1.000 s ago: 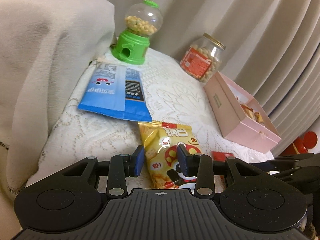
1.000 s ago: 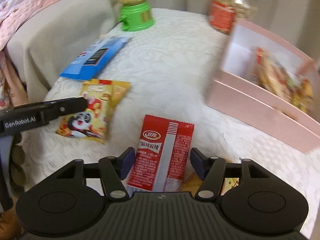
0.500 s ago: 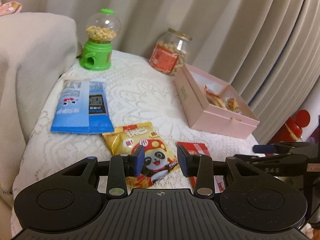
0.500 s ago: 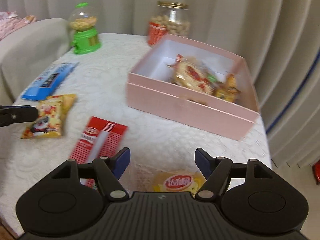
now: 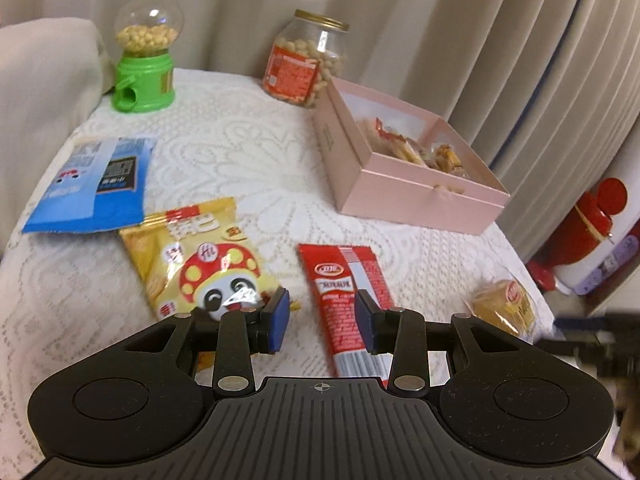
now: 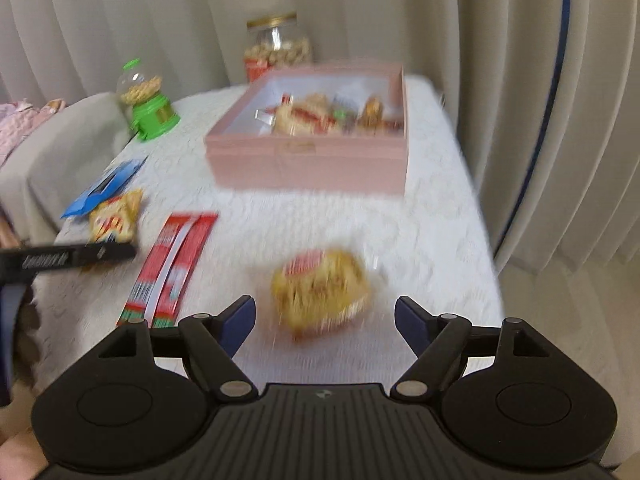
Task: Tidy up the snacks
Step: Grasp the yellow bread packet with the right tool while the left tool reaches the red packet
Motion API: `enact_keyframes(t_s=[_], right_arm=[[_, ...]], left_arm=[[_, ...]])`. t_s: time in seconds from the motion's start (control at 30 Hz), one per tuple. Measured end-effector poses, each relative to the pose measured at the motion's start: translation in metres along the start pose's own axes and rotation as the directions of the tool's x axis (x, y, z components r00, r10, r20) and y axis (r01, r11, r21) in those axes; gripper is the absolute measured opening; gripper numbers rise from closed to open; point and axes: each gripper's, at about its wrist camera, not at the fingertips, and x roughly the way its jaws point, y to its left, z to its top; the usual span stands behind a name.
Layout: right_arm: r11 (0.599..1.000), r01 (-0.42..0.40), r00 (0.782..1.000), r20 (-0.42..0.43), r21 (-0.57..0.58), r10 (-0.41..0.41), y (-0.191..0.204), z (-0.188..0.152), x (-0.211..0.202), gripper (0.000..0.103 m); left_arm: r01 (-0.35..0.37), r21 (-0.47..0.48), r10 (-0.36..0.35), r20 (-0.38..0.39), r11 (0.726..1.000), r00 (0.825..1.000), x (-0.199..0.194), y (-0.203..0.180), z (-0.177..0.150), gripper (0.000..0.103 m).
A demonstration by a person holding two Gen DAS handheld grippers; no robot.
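Observation:
A pink box (image 5: 404, 200) (image 6: 308, 160) with several wrapped snacks inside stands open on the white lace table. In front of it lie a blue packet (image 5: 92, 188) (image 6: 104, 188), a yellow panda packet (image 5: 192, 256) (image 6: 116, 220), a red packet (image 5: 344, 288) (image 6: 172, 264) and a small wrapped yellow cake (image 5: 504, 308) (image 6: 320, 292). My left gripper (image 5: 322, 320) is open and empty, hovering between the panda packet and the red packet. My right gripper (image 6: 325, 316) is wide open and empty, just in front of the cake.
A green candy dispenser (image 5: 144, 56) (image 6: 148, 108) and a glass jar of nuts (image 5: 304, 64) (image 6: 278, 46) stand at the back. Curtains hang behind and to the right. A beige cushion (image 5: 44, 80) lies at the left. A red toy (image 5: 592, 232) sits beyond the table's right edge.
Both grippers pulled back and swung right. The left now shows the whole table; the right moved from over the red packet to face the cake and opened wider.

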Motion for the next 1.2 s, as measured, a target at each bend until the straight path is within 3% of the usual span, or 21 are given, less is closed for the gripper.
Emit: enact_keyframes(t_s=[0.1,0.17,0.23,0.4,0.5,0.6,0.7,0.83,0.9,1.07,1.13,1.2], right_arm=[[0.997,-0.075,0.996,-0.052,0.005,0.075,0.001,-0.014,0.013,0.077],[0.997,-0.072,0.996,-0.053,-0.006,0.072,0.006,-0.016,0.024,0.077],[0.998,-0.061,0.997,-0.037,-0.004,0.061,0.01,-0.012,0.032,0.077],[0.999,-0.029,0.999,0.039,0.042,0.027,0.009,0.009,0.055,0.078],[0.997,-0.013,0.997,0.081,0.082,0.007,0.007,0.018,0.07,0.08],[0.996,-0.006,0.995,0.103,0.089,-0.003,0.005,0.021,0.074,0.084],[0.998,0.002,0.99,0.138,0.06,-0.01,0.008,0.013,0.075,0.086],[0.999,0.004,0.984,0.175,0.038,-0.011,0.01,0.005,0.072,0.087],[0.999,0.001,0.985,0.175,0.043,-0.008,0.01,0.006,0.072,0.088],[0.999,0.001,0.984,0.18,0.046,-0.009,0.011,0.005,0.072,0.089],[0.999,-0.003,0.983,0.183,0.05,-0.006,0.011,0.004,0.072,0.089],[0.999,-0.006,0.983,0.184,0.054,-0.004,0.01,0.005,0.071,0.09]], left_arm=[[0.004,0.026,-0.003,-0.015,1.0,1.0,0.0,-0.006,0.001,0.04],[0.043,0.034,-0.043,-0.018,0.998,0.999,-0.006,-0.005,0.003,0.04],[0.045,0.011,-0.045,0.03,0.999,0.999,-0.02,0.004,0.006,0.04],[-0.086,-0.15,0.105,0.127,0.985,0.986,-0.04,0.048,0.016,0.04],[-0.135,-0.243,0.166,0.108,0.961,0.98,-0.036,0.072,0.016,0.04],[-0.162,-0.271,0.187,0.071,0.949,0.98,-0.023,0.081,0.014,0.04],[-0.146,-0.229,0.161,0.049,0.962,0.986,-0.009,0.073,0.014,0.041],[-0.08,-0.053,0.082,0.037,0.995,0.996,0.007,0.042,0.015,0.041],[-0.055,-0.02,0.055,0.028,0.998,0.998,0.01,0.033,0.014,0.041],[-0.121,-0.036,0.123,0.067,0.992,0.99,-0.011,0.026,0.014,0.041],[-0.05,-0.051,0.051,0.03,0.997,0.998,-0.016,0.021,0.019,0.04],[0.08,-0.065,-0.084,-0.071,0.995,0.994,-0.015,0.015,0.019,0.041]])
